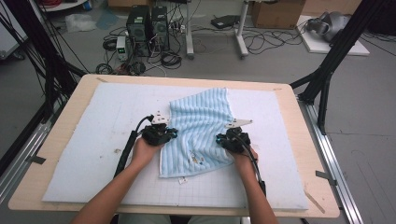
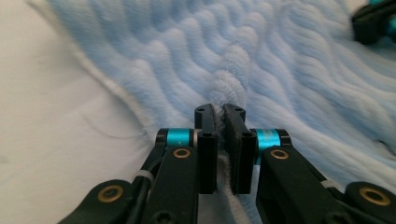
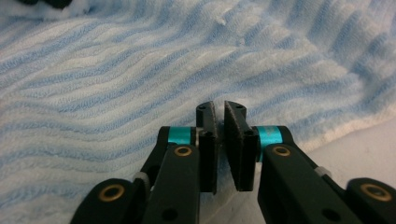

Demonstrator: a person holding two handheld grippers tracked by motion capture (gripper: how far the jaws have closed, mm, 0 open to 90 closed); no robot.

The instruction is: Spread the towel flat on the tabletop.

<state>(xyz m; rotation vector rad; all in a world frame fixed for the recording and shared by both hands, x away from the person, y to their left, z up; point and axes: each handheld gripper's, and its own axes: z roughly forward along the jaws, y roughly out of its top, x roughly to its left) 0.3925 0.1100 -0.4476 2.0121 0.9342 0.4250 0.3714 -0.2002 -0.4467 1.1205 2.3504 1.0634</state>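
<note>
Two grippers pinching towel [image 1: 198, 130] edges | left gripper [image 2: 223, 116] jaws clamping fabric | right gripper [image 3: 220, 114] jaws nearly closed, fabric between unclear | you're lifting evenly.

Blue striped towel [image 1: 200, 133] lies rumpled on the desk's white mat [image 1: 93, 154]. Left gripper [image 1: 163, 134] and right gripper [image 1: 227, 139] sit at its side edges, probably pinching them.

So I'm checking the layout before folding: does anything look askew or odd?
Yes. The towel lies skewed on the mat, its edges tilted against the mat's. The left claw is shut on a pinched ridge of towel, rumpling its left edge.
</note>
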